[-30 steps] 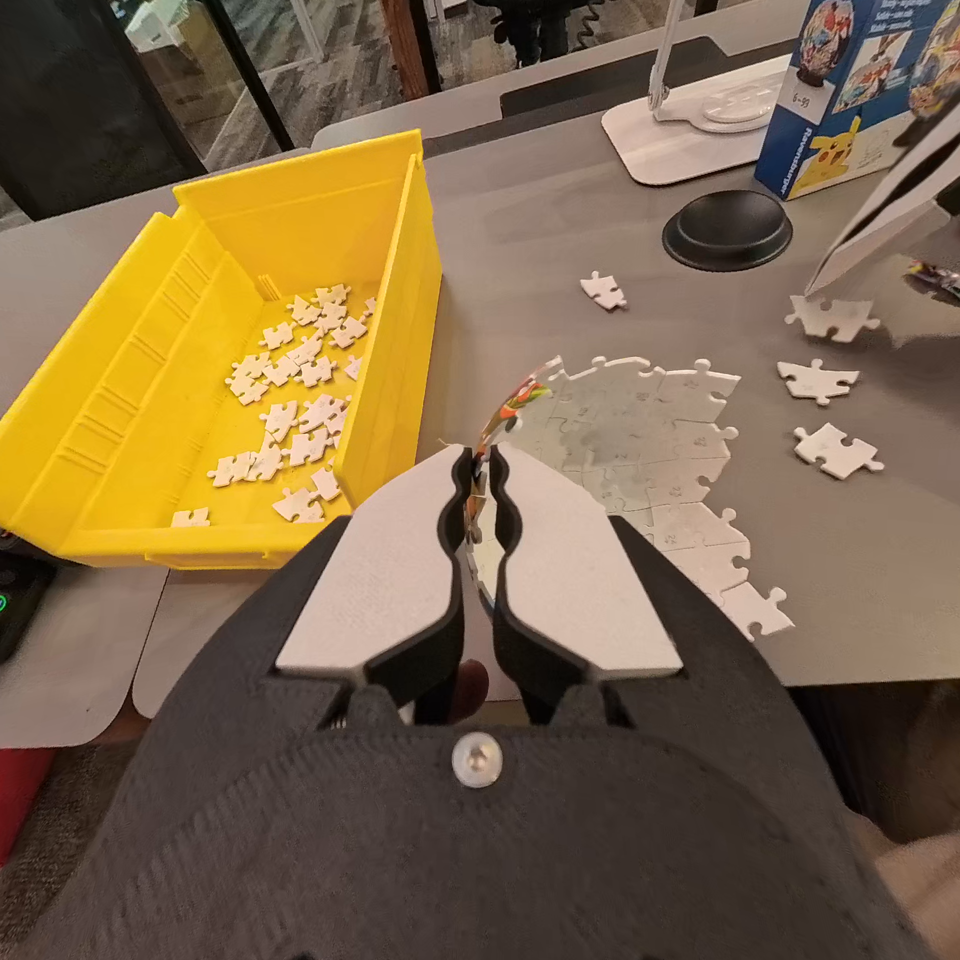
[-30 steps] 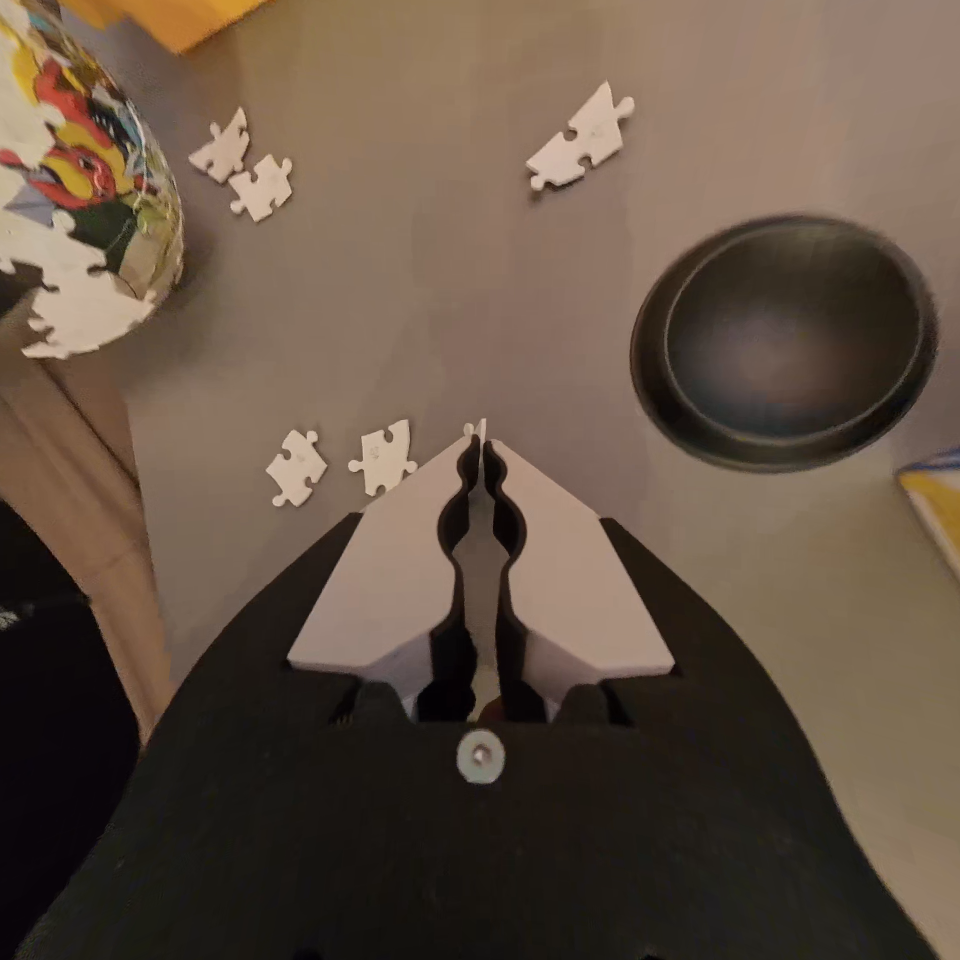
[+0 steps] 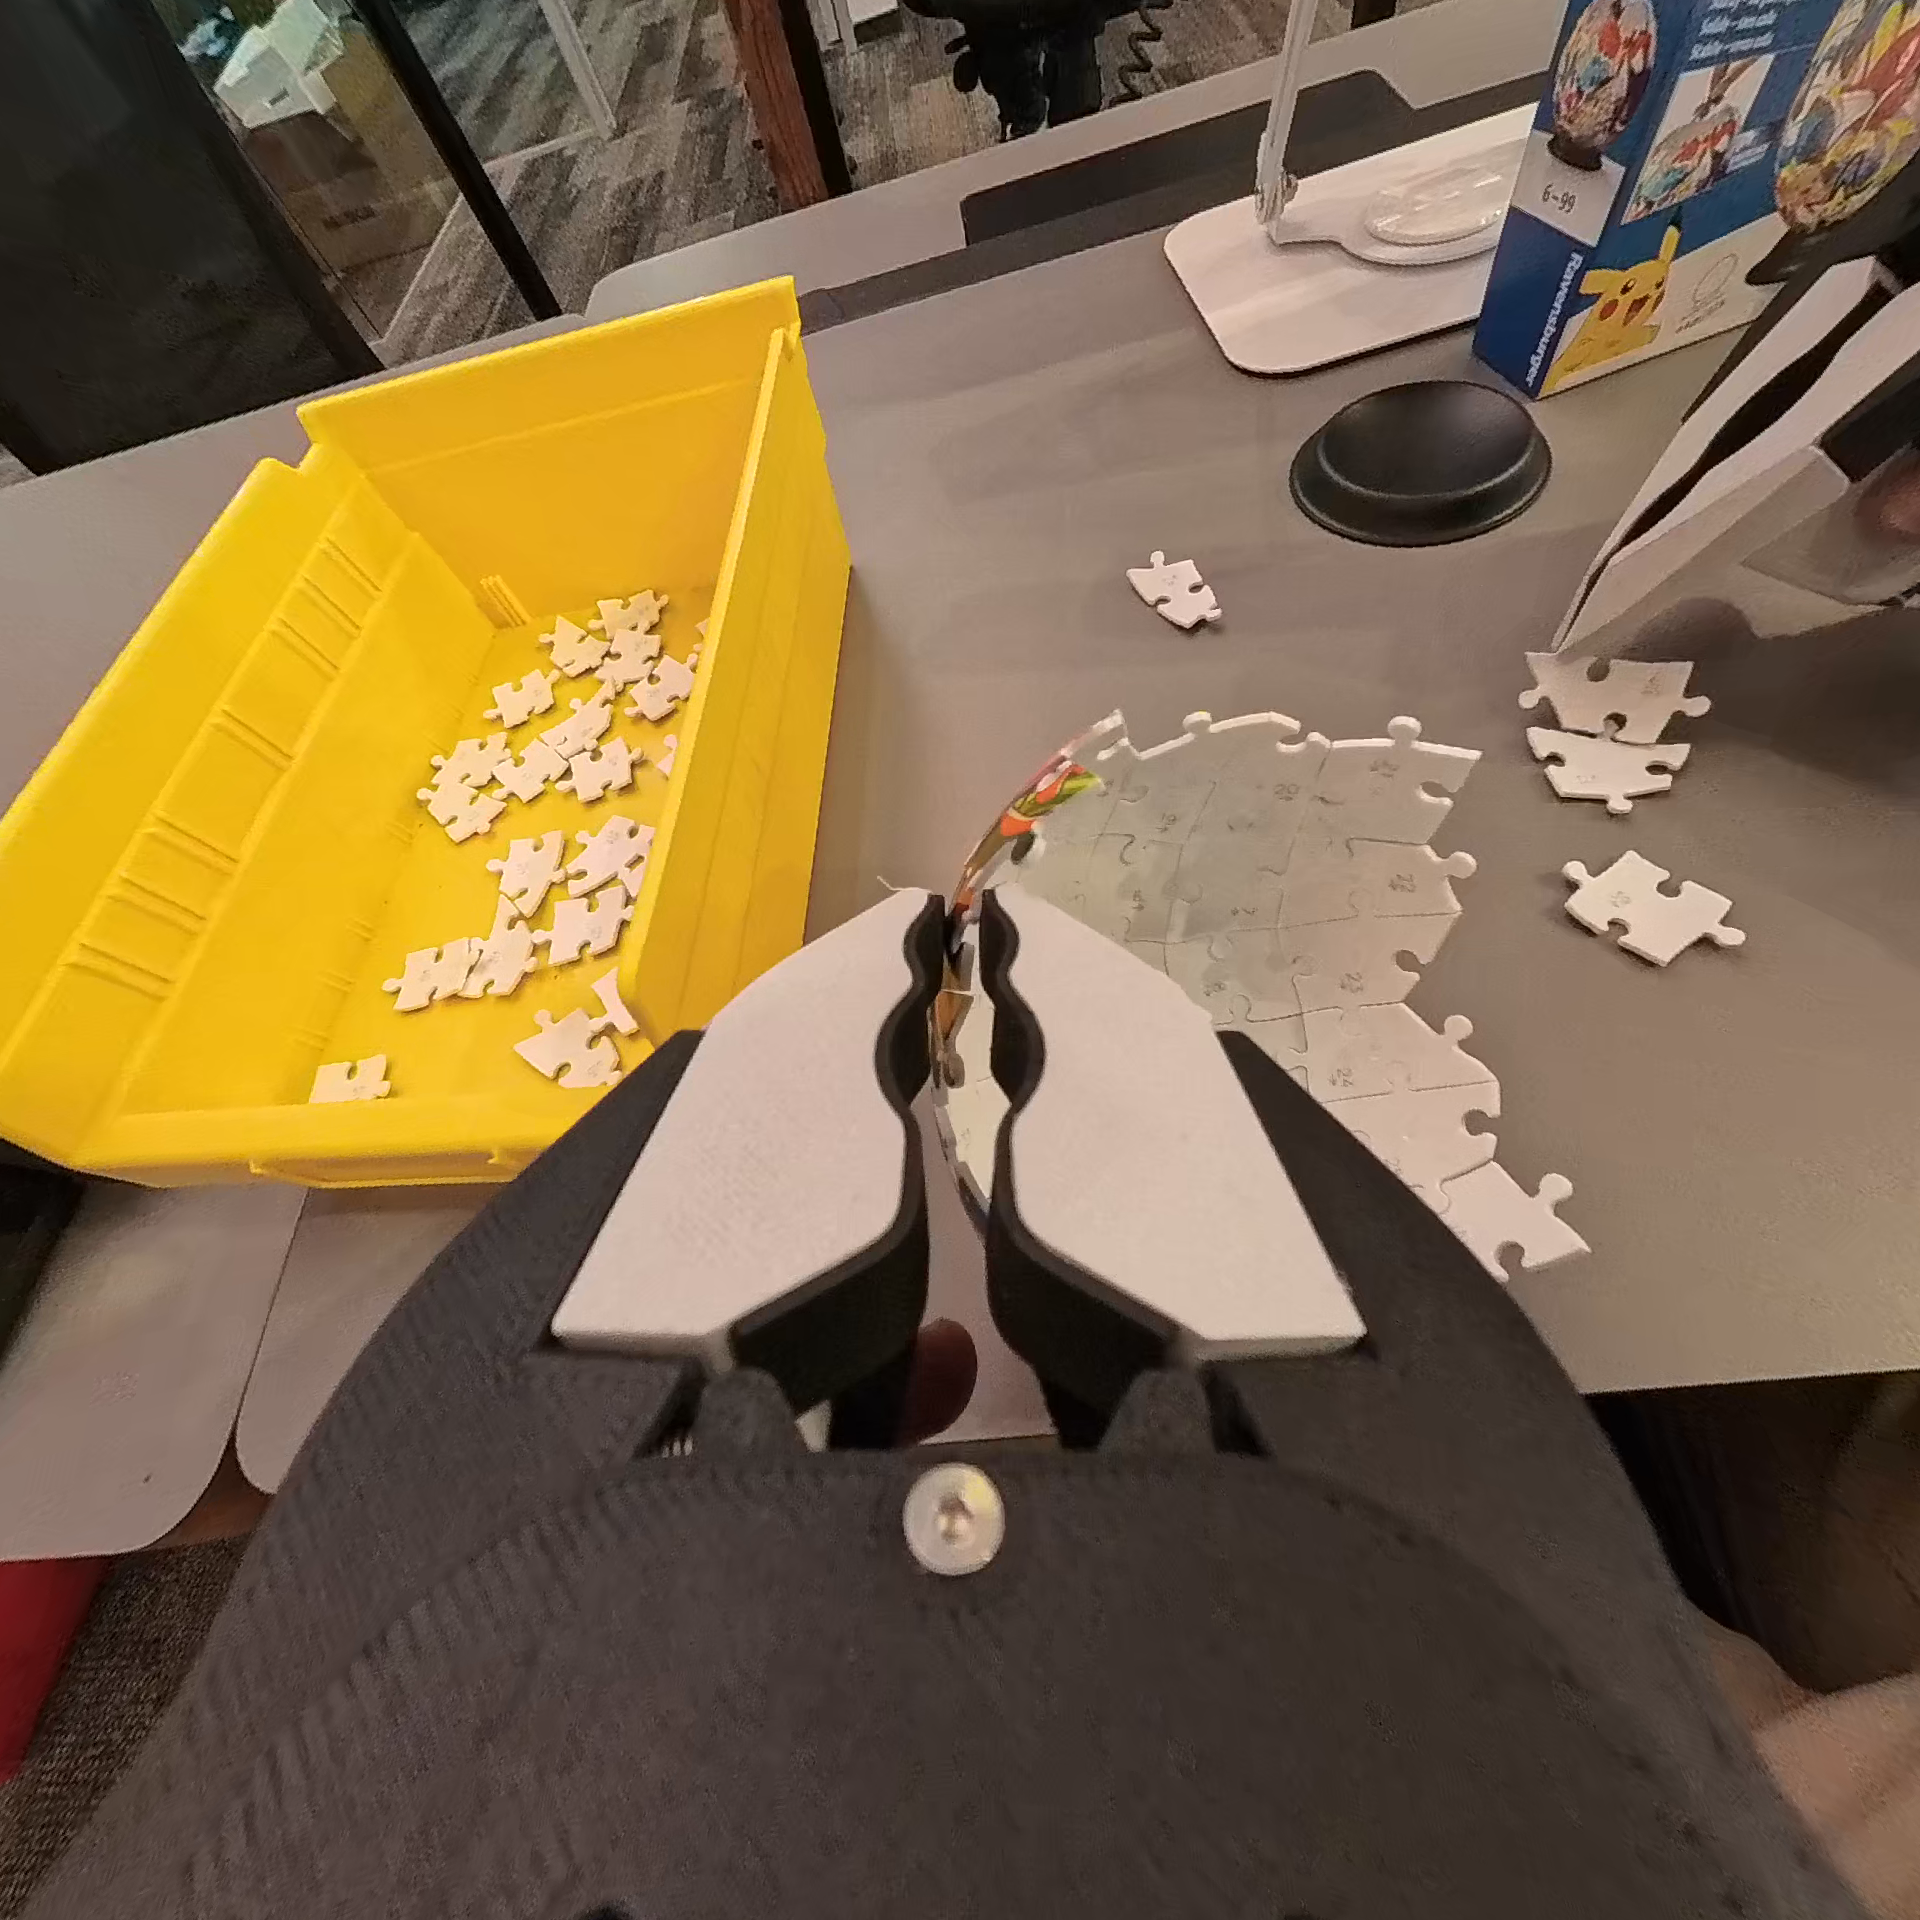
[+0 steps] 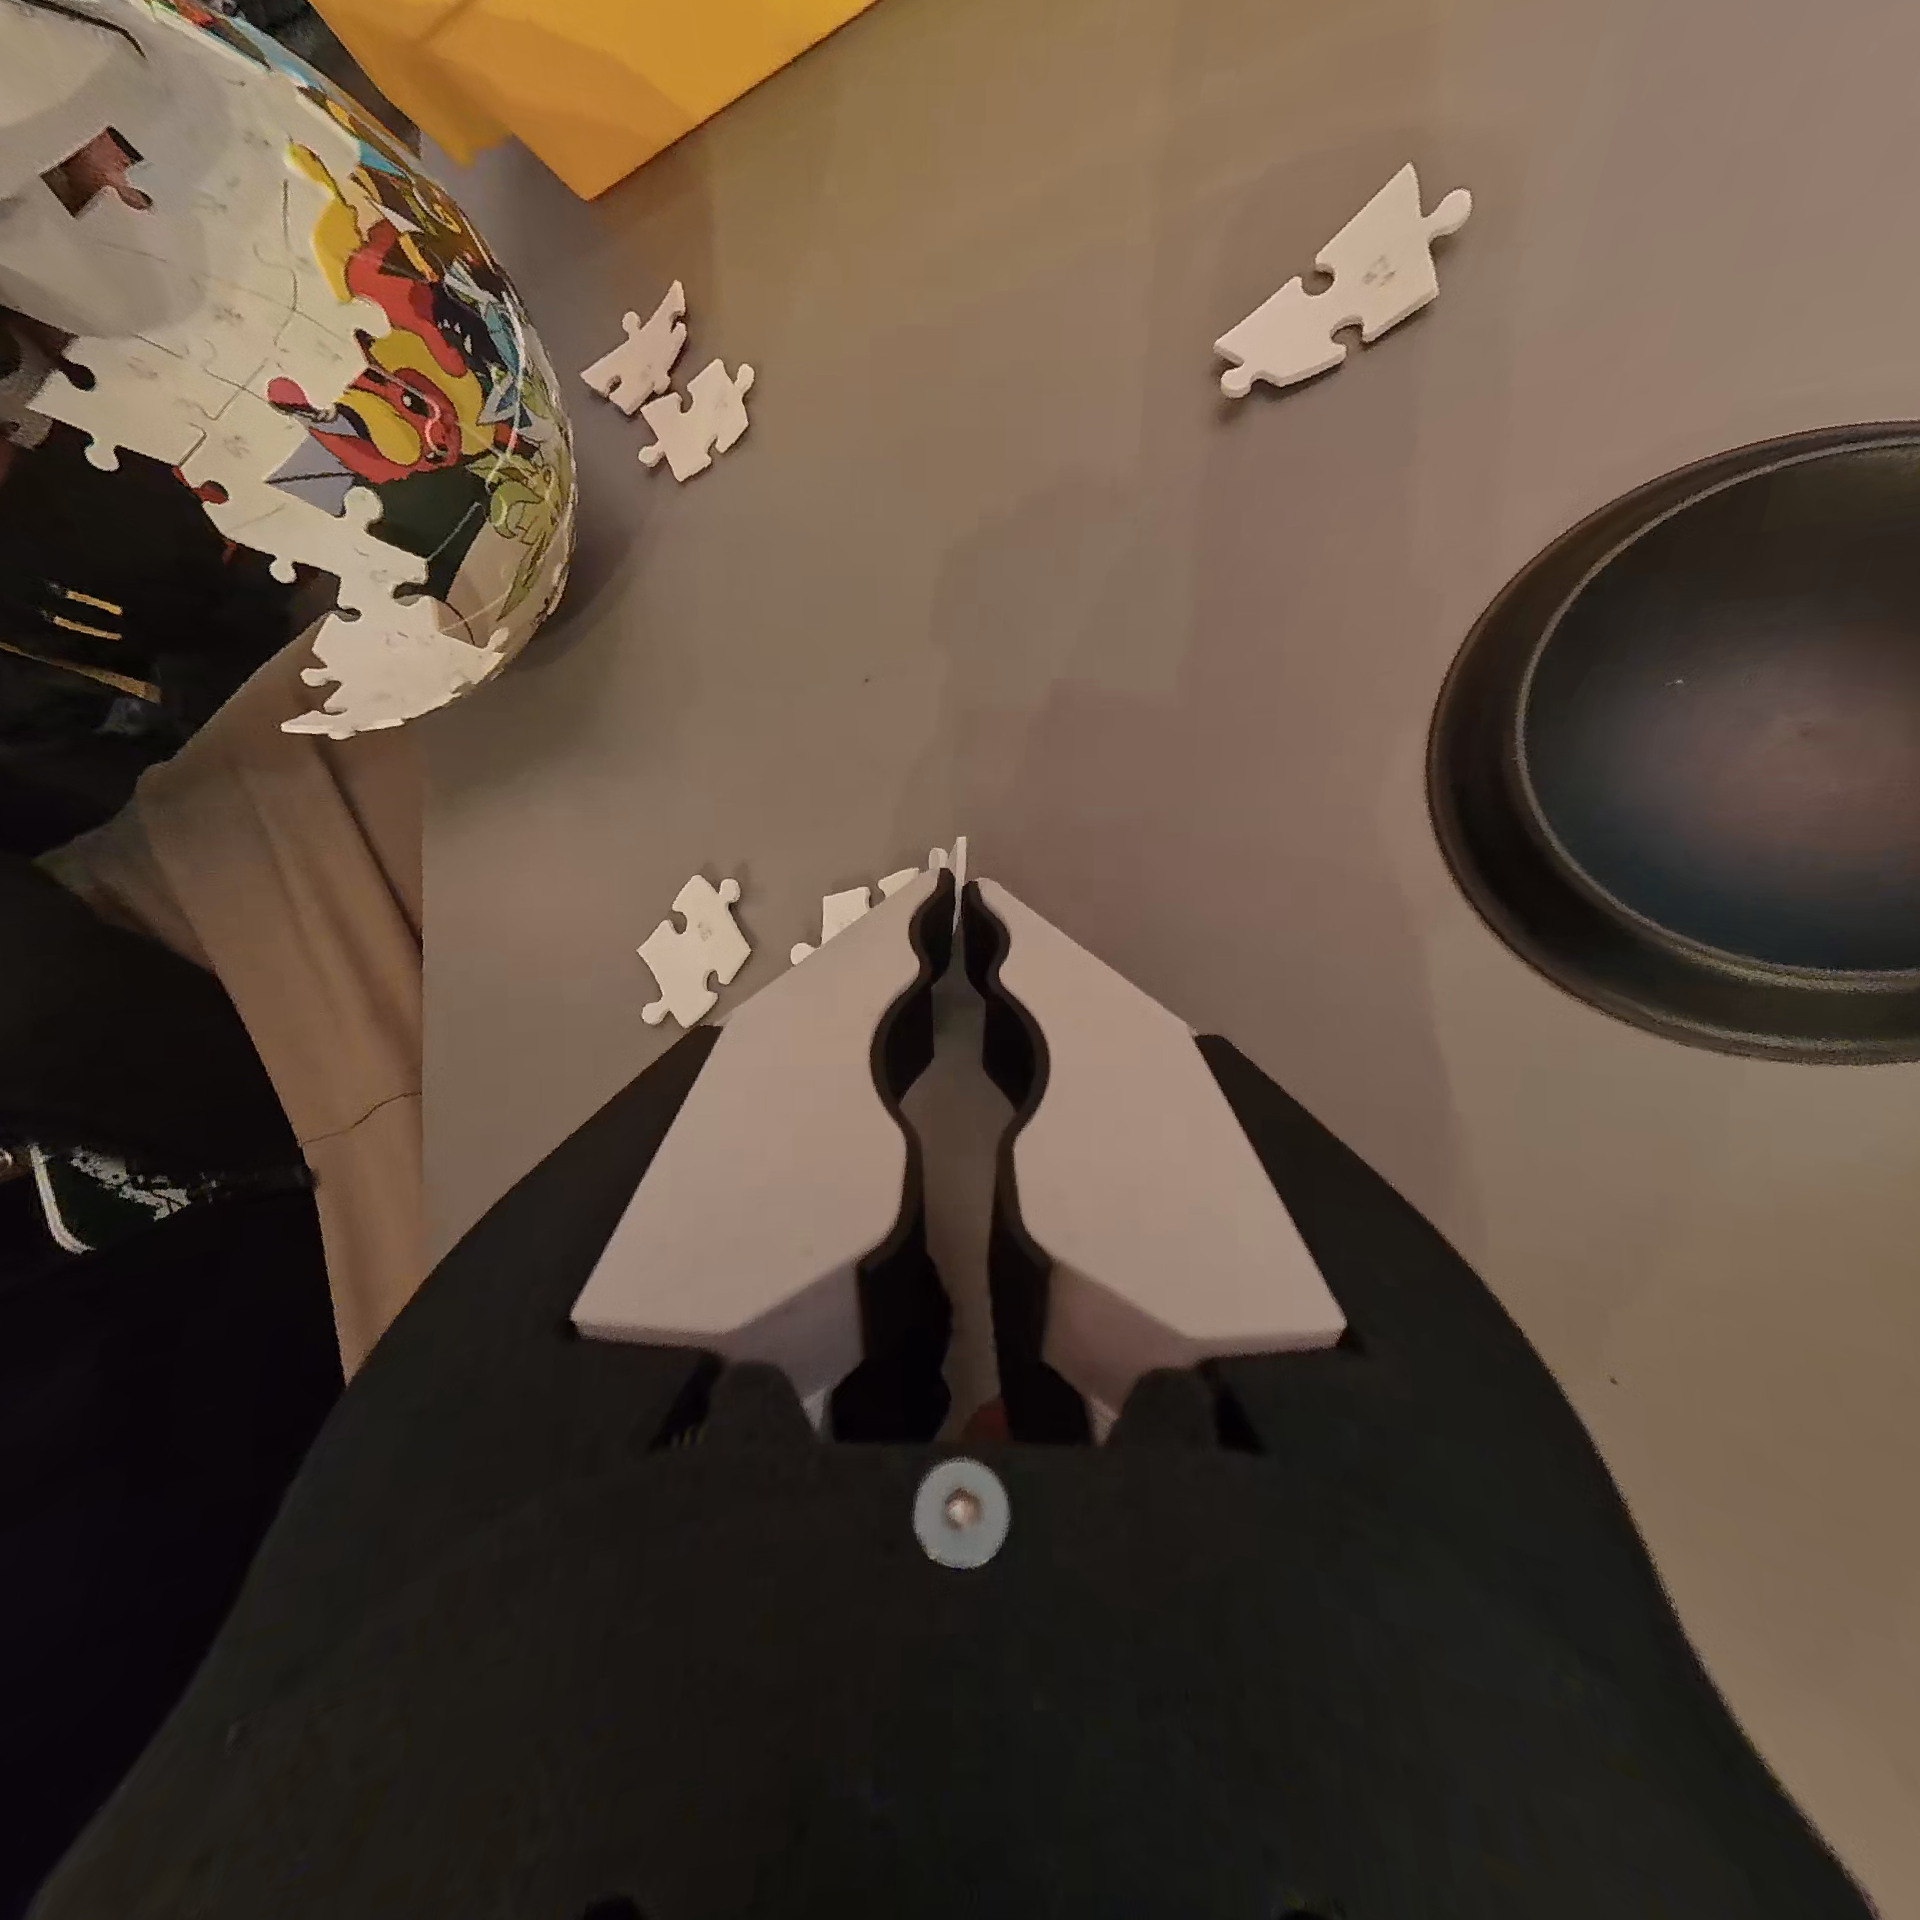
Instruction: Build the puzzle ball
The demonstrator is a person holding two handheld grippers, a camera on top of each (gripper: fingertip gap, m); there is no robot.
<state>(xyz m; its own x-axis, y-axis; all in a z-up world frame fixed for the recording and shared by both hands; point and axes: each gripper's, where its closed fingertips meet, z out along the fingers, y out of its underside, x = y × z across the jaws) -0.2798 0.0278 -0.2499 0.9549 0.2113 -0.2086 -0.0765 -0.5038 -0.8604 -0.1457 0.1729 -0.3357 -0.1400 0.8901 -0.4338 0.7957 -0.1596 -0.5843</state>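
Between the left tongs (image 3: pixel 964 914) sits the puzzle ball (image 3: pixel 1247 935) rim, clamped.

Both grippers' jaws clamped, left (image 3: pixel 961 909) and right (image 4: pixel 957 891).

A grey table (image 3: pixel 1091 436) fills the foreground; behind it run dark-framed glass partitions (image 3: pixel 436 156) (patterned carpet (image 3: pixel 644 177) beyond), and a white lamp base (image 3: pixel 1340 281) rests there.

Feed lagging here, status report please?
Left hand-held gripper shut on half-built puzzle ball rim. Right hand-held gripper shut on a white piece. Loose pieces close by; nothing blocking.
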